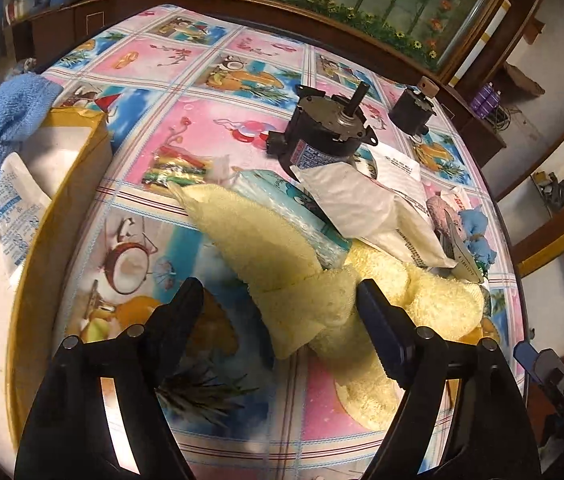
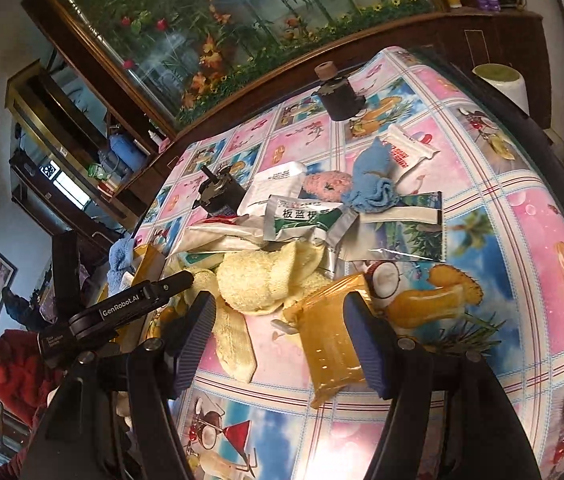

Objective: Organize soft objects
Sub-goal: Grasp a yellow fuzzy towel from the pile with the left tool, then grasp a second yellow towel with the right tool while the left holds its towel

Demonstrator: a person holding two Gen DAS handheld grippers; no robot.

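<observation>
A pale yellow towel (image 1: pixel 282 264) lies crumpled on the fruit-print tablecloth (image 1: pixel 202 128). My left gripper (image 1: pixel 280 308) is open and straddles its folded end; the right finger (image 1: pixel 378 328) is against the cloth, the left finger (image 1: pixel 180 316) stands clear of it. In the right wrist view the same towel (image 2: pixel 258 276) lies ahead and left of my right gripper (image 2: pixel 278 324), which is open. An amber translucent packet (image 2: pixel 330 344) lies flat between its fingers, next to the right one. A small blue cloth (image 2: pixel 370 184) and a pink puff (image 2: pixel 328 184) rest further back.
A cardboard box (image 1: pixel 78 152) at the left holds a blue towel (image 1: pixel 14 120) and a white pouch (image 1: pixel 14 216). Two black motors (image 1: pixel 322 128) (image 1: pixel 412 110), a tissue pack (image 1: pixel 290 208) and several sachets (image 2: pixel 302 216) clutter the middle. A person in red (image 2: pixel 14 368) stands at the left.
</observation>
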